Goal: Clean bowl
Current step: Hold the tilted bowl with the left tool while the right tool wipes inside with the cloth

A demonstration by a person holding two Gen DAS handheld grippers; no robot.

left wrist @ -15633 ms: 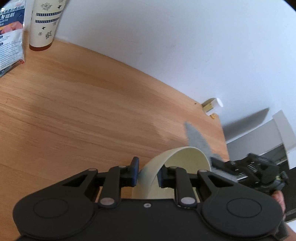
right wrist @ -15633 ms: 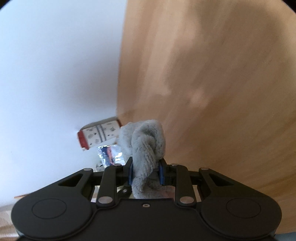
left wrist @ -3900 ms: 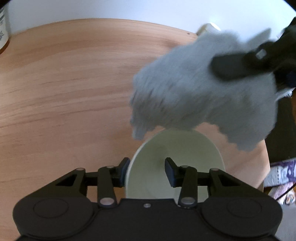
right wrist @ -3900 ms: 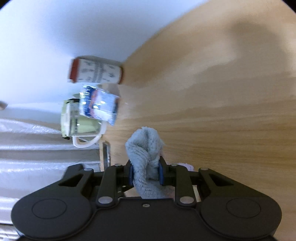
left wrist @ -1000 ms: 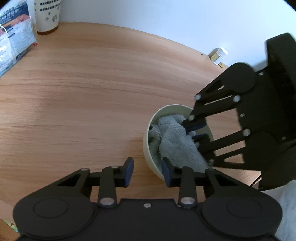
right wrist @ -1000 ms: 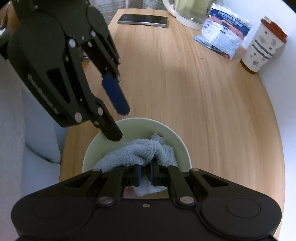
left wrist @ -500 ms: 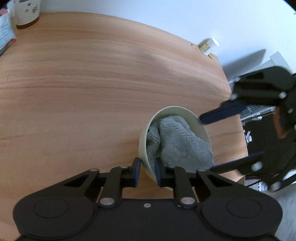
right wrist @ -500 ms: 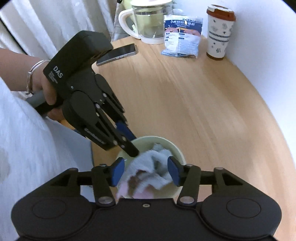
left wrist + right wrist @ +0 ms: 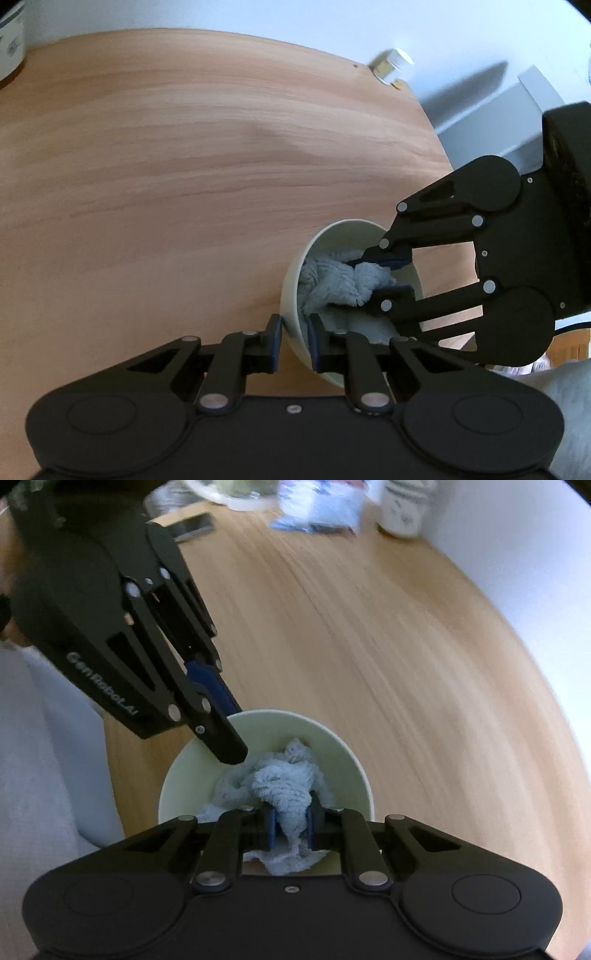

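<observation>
The pale bowl [image 9: 295,280] is sitting on the wooden counter [image 9: 184,166], near its edge. The left gripper [image 9: 294,341] is pinching the bowl's near rim, one of its fingers [image 9: 274,343] outside the wall and the other inside. The right gripper [image 9: 290,825] is reaching down into the bowl, its fingers [image 9: 270,827] closing on a bunched grey cloth [image 9: 284,779] that is filling the bottom between them. Beyond the right fingers, at the far end of the counter, a blurred paper cup [image 9: 402,506] and a blue packet [image 9: 317,507] are standing.
</observation>
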